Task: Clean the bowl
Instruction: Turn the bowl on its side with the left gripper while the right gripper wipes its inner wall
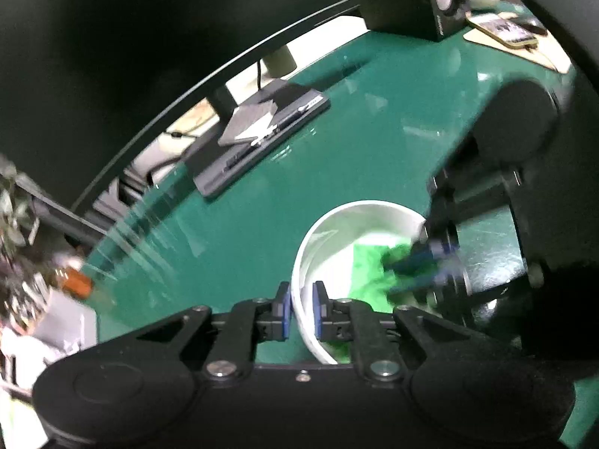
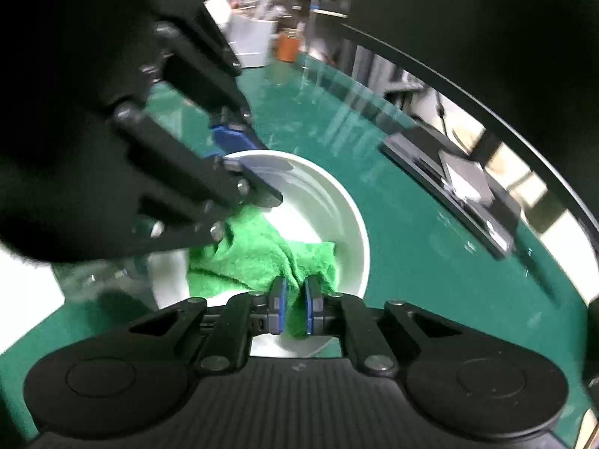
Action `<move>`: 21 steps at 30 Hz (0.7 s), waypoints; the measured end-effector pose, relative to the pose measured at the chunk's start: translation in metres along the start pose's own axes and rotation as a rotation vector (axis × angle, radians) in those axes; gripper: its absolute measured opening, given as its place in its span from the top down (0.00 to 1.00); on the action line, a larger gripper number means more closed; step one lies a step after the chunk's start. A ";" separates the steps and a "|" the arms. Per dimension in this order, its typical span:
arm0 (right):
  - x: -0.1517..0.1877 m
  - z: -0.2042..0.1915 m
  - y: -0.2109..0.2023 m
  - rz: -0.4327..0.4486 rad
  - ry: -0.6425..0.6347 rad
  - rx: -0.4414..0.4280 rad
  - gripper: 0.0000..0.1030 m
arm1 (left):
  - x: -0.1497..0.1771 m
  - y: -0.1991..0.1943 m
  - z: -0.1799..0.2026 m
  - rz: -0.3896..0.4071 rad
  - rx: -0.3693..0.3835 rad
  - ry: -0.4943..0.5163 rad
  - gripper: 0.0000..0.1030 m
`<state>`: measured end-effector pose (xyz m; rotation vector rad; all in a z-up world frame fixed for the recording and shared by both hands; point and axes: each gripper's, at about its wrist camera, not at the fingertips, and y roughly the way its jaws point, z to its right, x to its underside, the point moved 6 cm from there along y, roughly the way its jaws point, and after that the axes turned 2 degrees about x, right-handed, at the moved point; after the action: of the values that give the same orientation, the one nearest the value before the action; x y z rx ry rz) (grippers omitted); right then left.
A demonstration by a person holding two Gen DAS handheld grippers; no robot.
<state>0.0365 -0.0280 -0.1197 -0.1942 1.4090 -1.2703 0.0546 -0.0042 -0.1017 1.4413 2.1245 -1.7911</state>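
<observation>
Wiping stage, catalogued from the two sets of tongs outward.

Left gripper (image 1: 301,308): jaws closed on the near wall of the bowl (image 1: 310,239), one blue pad outside the rim, one inside. It pins the bowl in place.

Right gripper (image 2: 294,308): jaws clamped on a fold of the green cloth (image 2: 258,258), pads nearly together with the cloth bunched between them. Seen from the left wrist it enters the bowl from the right, blurred.

Cloth: crumpled, lying inside the bowl against its floor and near wall, covering about half the interior.

Bowl: white, round, upright on the green tabletop (image 1: 374,119), toward the near edge. The bare part of its inside looks clean and shiny; the part under the cloth is hidden.

Beyond: a flat black monitor base (image 1: 262,138) with a grey stand plate, well apart from the bowl toward the far edge; a dark speaker (image 1: 423,0) and a phone (image 1: 505,30) at the far right corner; clutter off the left edge, too blurred to name.

Step in hand, judged: scrubbing the interior, one gripper steadying, the other working the cloth.

Next move, judged: sweep the cloth round the uncovered wall and floor, pressing it flat to the surface, while the rim grip holds against the drag so the bowl neither spins nor tips.
</observation>
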 end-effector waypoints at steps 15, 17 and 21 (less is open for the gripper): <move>-0.009 -0.017 -0.015 0.052 -0.045 -0.097 0.67 | 0.003 -0.005 0.004 0.011 -0.033 0.043 0.90; -0.010 -0.017 -0.014 0.060 0.006 -0.099 0.68 | 0.005 -0.002 -0.006 -0.002 -0.035 0.017 0.90; -0.005 -0.020 -0.007 0.015 0.027 -0.121 0.80 | 0.012 -0.005 -0.014 -0.018 -0.045 0.008 0.89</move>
<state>0.0180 -0.0161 -0.1166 -0.2488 1.5097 -1.1799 0.0516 0.0149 -0.0994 1.4261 2.1736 -1.7347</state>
